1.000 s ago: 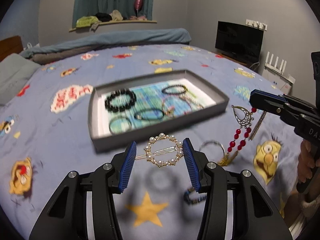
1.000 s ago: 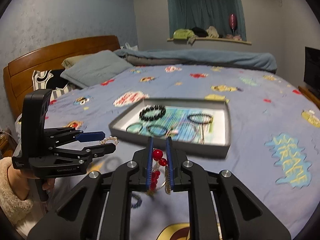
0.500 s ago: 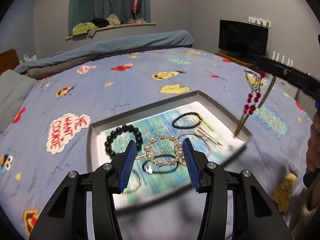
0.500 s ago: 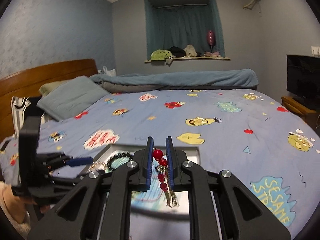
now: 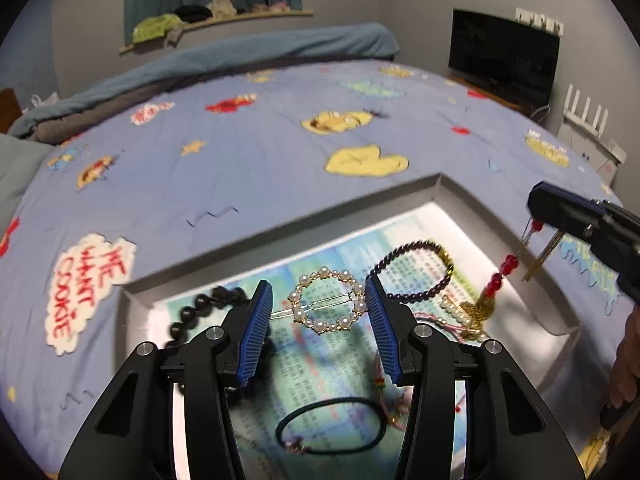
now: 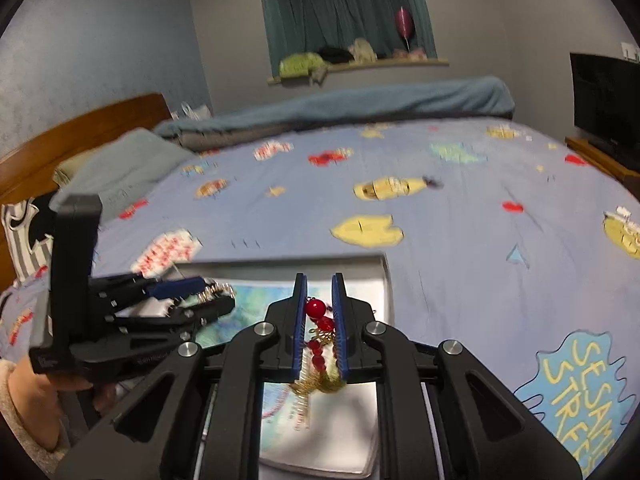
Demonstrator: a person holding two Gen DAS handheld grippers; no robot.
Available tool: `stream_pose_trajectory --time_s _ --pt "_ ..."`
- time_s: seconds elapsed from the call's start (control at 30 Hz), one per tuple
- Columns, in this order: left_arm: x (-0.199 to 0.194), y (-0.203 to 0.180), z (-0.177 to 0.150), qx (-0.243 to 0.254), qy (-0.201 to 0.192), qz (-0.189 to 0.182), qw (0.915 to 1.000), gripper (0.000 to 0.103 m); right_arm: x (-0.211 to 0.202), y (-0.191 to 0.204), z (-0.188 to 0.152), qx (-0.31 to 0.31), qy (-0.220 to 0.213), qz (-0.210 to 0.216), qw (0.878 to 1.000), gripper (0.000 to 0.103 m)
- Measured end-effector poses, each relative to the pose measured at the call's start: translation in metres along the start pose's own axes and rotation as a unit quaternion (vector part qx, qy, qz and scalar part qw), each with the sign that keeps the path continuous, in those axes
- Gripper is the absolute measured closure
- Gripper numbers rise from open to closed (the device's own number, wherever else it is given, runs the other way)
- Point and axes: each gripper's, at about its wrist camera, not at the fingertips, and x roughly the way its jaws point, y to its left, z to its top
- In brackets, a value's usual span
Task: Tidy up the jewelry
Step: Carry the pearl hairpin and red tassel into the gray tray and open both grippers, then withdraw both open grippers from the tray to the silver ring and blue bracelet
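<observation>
My grey-walled bedroom: a cartoon-print blue bedsheet (image 5: pixel 248 168), wooden headboard (image 6: pixel 80 136), teal window curtain (image 6: pixel 344 4), black flat television (image 5: pixel 502 56).

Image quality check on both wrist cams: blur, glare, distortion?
Left wrist: bedspread motion-smeared, pearl hair clip sharp, white glare on tray floor, fisheye vignette at the corners. Right wrist: bed prints smeared, red bead earring fairly sharp, dim room.

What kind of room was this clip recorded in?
A bedroom, most likely: a bed under a blue cartoon-print sheet, a brown wooden headboard beside a grey pillow, and a black flat-screen television against the wall.
</observation>
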Motion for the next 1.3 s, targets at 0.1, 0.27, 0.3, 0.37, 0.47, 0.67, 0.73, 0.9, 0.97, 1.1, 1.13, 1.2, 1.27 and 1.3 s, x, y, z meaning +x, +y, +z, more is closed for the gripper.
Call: stream_pose_trajectory --time_s 0.1,0.27,0.3,0.37,0.47,0.67,0.73,0.9,0.97,1.1,1.13,1.2,1.27,1.3 --pt "0.013 -0.001 -0.001 0.0 0.022 0.01 0.9997 0.053 0.021 -0.004 -0.008 -0.001 0.035 -0.004 0.999 0.091" --pt "0.02 0.003 -0.003 -0.003 0.042 0.009 0.9991 0.053 0.042 -0.005 -0.018 -0.001 0.075 -0.01 0.997 0.09" --pt "0.023 0.002 -0.003 0.001 0.049 0.009 0.9988 0.053 0.043 -0.006 -0.018 0.0 0.077 -0.011 0.997 0.09" --pt "0.028 -0.001 -0.005 0.009 0.06 0.013 0.9981 0.053 0.043 -0.006 -0.018 0.002 0.077 -0.015 0.997 0.09" --pt "0.027 -0.001 -0.006 0.009 0.06 0.011 0.9981 0.053 0.042 -0.009 -0.019 0.009 0.081 -0.016 0.997 0.09" --pt "0.02 0.002 -0.006 -0.003 0.046 0.011 0.9989 0.048 0.042 -0.01 -0.018 0.014 0.082 -0.017 0.996 0.089" --pt "0.015 0.004 -0.005 -0.011 0.033 0.012 0.9993 0.044 0.041 -0.012 -0.018 0.016 0.08 -0.018 0.996 0.088" --pt "-0.008 0.005 -0.004 -0.017 0.001 0.028 0.9995 0.033 0.033 -0.011 -0.016 0.018 0.073 -0.02 0.997 0.078" --pt "-0.016 0.006 -0.005 -0.021 -0.003 0.032 0.9993 0.027 0.028 -0.01 -0.014 0.021 0.066 -0.019 0.997 0.065" --pt "-0.037 0.008 -0.01 -0.028 -0.011 0.048 0.9984 0.021 0.012 -0.007 -0.01 0.027 0.05 -0.02 0.998 0.049" --pt "-0.044 0.01 -0.012 -0.032 -0.013 0.051 0.9981 0.019 0.007 -0.006 -0.009 0.03 0.045 -0.02 0.998 0.041" --pt "-0.056 0.013 -0.016 -0.04 -0.017 0.053 0.9977 0.012 -0.002 -0.004 -0.006 0.034 0.036 -0.019 0.999 0.033" --pt "-0.071 0.016 -0.021 -0.047 -0.022 0.055 0.9972 0.012 -0.013 -0.002 -0.003 0.038 0.027 -0.02 0.999 0.023" --pt "-0.079 0.018 -0.024 -0.05 -0.023 0.057 0.9969 0.012 -0.017 0.0 -0.002 0.039 0.024 -0.018 0.999 0.022"
